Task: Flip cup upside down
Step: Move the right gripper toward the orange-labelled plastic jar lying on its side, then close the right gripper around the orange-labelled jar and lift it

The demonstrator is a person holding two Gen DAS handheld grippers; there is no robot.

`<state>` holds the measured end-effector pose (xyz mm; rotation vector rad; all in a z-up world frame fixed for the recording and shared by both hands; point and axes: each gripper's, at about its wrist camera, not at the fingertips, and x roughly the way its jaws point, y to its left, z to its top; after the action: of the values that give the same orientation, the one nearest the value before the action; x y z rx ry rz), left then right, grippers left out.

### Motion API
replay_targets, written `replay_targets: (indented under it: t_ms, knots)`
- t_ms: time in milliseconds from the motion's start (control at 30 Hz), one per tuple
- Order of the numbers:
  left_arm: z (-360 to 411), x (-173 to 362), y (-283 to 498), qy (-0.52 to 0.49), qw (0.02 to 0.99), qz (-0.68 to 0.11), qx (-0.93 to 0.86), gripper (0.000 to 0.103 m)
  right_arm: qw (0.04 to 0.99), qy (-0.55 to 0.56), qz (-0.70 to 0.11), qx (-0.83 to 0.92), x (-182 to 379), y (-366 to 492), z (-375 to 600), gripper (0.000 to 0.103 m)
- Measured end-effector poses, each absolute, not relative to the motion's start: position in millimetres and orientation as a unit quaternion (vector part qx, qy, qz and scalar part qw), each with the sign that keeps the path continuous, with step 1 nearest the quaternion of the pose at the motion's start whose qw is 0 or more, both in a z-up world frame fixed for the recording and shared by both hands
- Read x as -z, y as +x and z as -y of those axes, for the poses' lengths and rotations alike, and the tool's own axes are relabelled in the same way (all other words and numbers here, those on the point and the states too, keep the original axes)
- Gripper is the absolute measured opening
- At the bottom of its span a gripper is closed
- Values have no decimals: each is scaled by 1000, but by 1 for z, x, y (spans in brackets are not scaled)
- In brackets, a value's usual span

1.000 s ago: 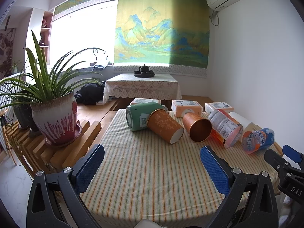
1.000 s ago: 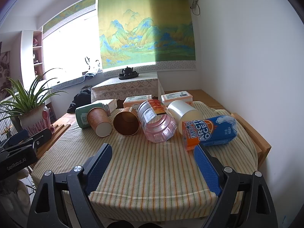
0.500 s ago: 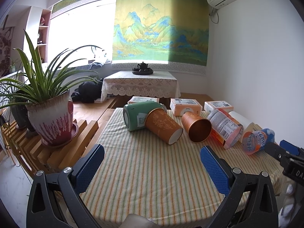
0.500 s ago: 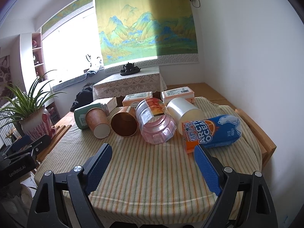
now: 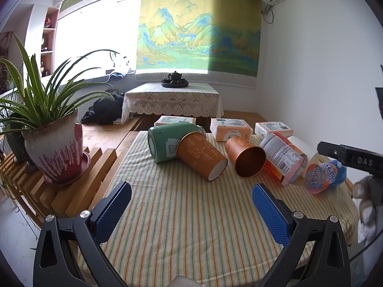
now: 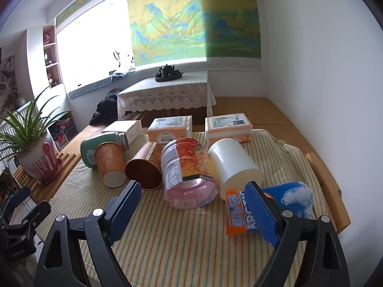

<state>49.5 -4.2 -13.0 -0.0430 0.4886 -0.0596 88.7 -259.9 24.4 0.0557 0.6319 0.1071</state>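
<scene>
While nothing is gripped yet, this reads as the approach step: picking which cup to go for.

Left wrist view: left tongs point(image 5: 191, 205) spread wide and empty, hovering over the near part of the striped table point(image 5: 182, 220). All cups lie on their sides in a row across the far half. Green mug point(image 5: 167, 143) at the left end, patterned orange paper cup point(image 5: 201, 159) leaning against it with its mouth toward the camera. Just beside that, a copper cup point(image 5: 246, 159), mouth also toward the camera. Further right: clear labelled plastic cup point(image 5: 283, 159), white cup mostly hidden behind it, blue-orange drink cup point(image 5: 325, 174). The other tool's black body pokes in at the right edge. Potted plant point(image 5: 51, 148) sits on a slatted rack left of the table.

Right wrist view: right tongs point(image 6: 194, 205) also spread wide, holding nothing, low over the table's near right part. Clear plastic cup point(image 6: 189, 174) lies straight ahead between the blue pads point(image 6: 124, 210), bottom toward the camera. White cup point(image 6: 235, 165) is just beside it; the drink cup point(image 6: 270, 205) sits partly behind the right pad.

Judgement: the right side looks closest to a target, likely the clear cup. Next move calls for advancing until the pads straddle the cup's wall, closing, lifting clear of neighbours, then rotating so the mouth faces down. Neighbours are touching or nearly so; expect them to roll.
</scene>
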Motion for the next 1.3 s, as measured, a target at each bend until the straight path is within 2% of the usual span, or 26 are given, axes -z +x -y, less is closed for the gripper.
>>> replay_targets:
  t_ms: [267,533,700,767,967,1300]
  knots:
    - [3,16,57,-15,969,-244,25,102,940,26,-334,-65,-27,125,259,85]
    - [-8,16,61,-26,969,-244,17,102,908,32,-407,-99,-27,178,254,84]
    - [-16,18,63,-32,968,-248,12,102,881,49,-457,-110,-21,209,255,69]
    - [-19,19,63,-34,968,-248,10,102,870,59,-477,-113,-16,218,256,66]
    - [-27,20,63,-38,968,-250,6,102,840,66,-524,-123,1,235,254,66]
    - [-33,20,61,-46,967,-251,2,102,823,34,-551,-133,9,243,245,69]
